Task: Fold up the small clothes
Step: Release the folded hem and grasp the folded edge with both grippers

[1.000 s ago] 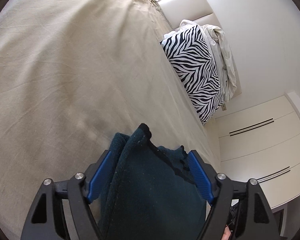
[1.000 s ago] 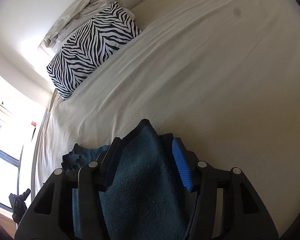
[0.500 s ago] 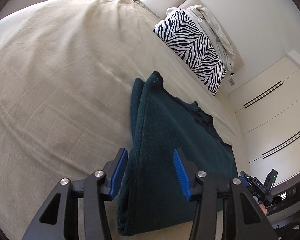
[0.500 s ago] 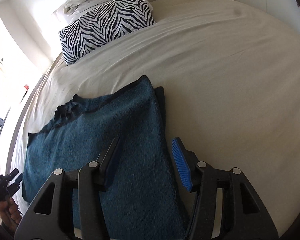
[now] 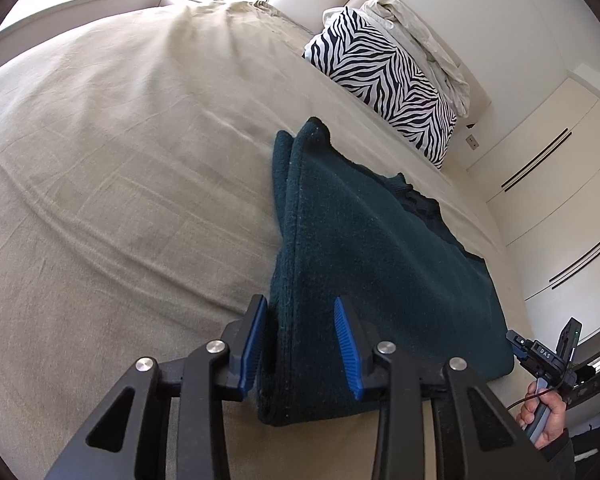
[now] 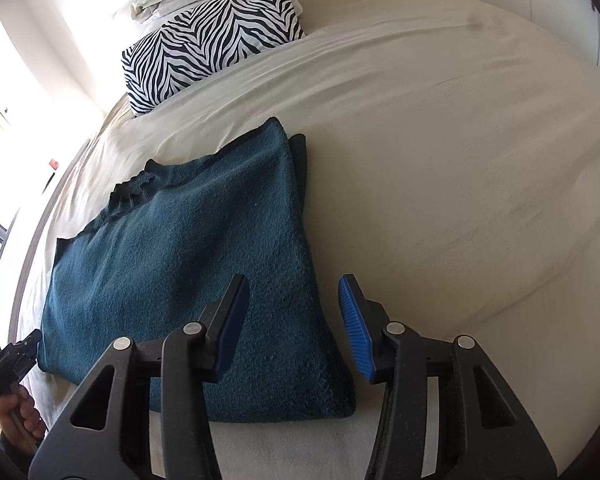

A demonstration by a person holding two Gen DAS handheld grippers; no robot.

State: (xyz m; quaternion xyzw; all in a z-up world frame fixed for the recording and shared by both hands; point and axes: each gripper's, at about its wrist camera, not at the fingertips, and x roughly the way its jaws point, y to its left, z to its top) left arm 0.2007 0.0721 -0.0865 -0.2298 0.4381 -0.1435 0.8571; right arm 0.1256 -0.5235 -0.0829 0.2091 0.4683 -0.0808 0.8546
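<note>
A: What does your left view show?
B: My left gripper (image 5: 300, 340) has been closing and straddles the folded teal sweater's (image 5: 364, 248) near corner, pads not pressing. The layers could slip.

A: And the right?
B: My right gripper (image 6: 292, 320) has been closing too, parted around the other corner; beige bedsheet (image 6: 460, 160) beyond, zebra pillow (image 6: 212, 40) ahead.

One sweater (image 5: 364, 248), one pillow (image 5: 384, 80)
</note>
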